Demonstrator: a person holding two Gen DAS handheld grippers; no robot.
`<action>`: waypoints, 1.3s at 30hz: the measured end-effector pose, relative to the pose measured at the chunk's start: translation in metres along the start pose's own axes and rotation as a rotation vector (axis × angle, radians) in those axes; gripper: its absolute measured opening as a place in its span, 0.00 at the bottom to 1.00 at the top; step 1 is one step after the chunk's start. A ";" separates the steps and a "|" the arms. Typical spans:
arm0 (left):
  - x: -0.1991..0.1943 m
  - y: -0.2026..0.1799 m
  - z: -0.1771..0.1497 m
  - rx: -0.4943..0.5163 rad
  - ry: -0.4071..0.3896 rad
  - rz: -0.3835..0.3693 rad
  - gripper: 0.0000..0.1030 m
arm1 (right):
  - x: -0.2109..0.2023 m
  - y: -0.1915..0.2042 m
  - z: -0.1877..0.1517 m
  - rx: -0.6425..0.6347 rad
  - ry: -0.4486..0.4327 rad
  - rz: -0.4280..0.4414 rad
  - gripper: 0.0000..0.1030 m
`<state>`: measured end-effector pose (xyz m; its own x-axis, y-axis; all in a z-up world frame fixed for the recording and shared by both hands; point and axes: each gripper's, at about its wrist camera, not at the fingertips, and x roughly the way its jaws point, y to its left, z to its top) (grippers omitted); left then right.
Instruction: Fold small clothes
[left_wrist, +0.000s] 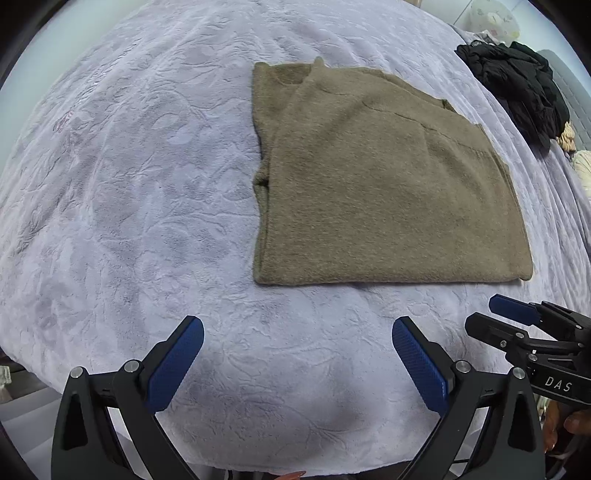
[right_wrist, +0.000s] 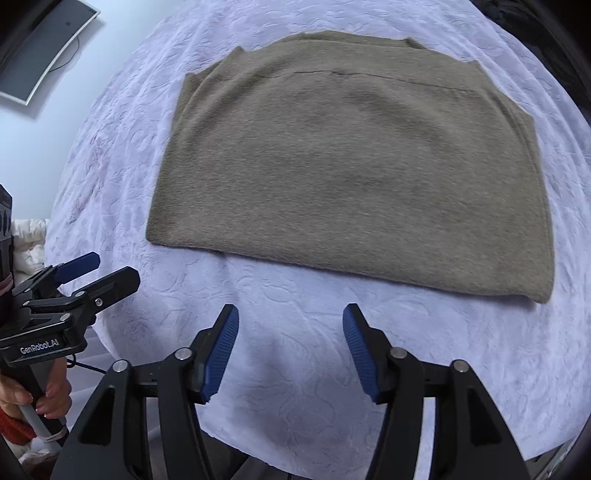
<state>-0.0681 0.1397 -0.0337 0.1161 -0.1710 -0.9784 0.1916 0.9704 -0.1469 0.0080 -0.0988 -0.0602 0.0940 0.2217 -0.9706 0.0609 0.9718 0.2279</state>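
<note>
An olive-brown knit sweater (left_wrist: 376, 184) lies flat and folded into a rough rectangle on the lavender bedspread (left_wrist: 129, 203). It also shows in the right wrist view (right_wrist: 351, 166). My left gripper (left_wrist: 297, 332) is open and empty, hovering over bare bedspread just short of the sweater's near edge. My right gripper (right_wrist: 290, 321) is open and empty, also just short of that near edge. The right gripper shows at the right of the left wrist view (left_wrist: 517, 314). The left gripper shows at the left of the right wrist view (right_wrist: 99, 273).
A heap of black clothing (left_wrist: 517, 88) lies at the far right of the bed, with cream items (left_wrist: 576, 155) beside it. A monitor (right_wrist: 40, 48) stands by the wall at the upper left. The bedspread (right_wrist: 295, 369) drops off at the near edge.
</note>
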 end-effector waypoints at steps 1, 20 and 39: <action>0.001 -0.004 0.000 0.009 0.006 0.001 0.99 | -0.001 -0.002 0.000 0.003 -0.001 -0.007 0.62; 0.027 -0.054 0.016 0.037 0.080 -0.025 0.99 | -0.010 -0.044 0.005 0.023 -0.036 -0.100 0.82; 0.050 -0.089 0.030 0.047 0.117 0.020 0.99 | -0.005 -0.090 0.012 0.082 -0.019 -0.075 0.84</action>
<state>-0.0499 0.0399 -0.0654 0.0064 -0.1283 -0.9917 0.2364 0.9638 -0.1231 0.0140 -0.1887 -0.0753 0.1050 0.1463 -0.9836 0.1490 0.9756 0.1611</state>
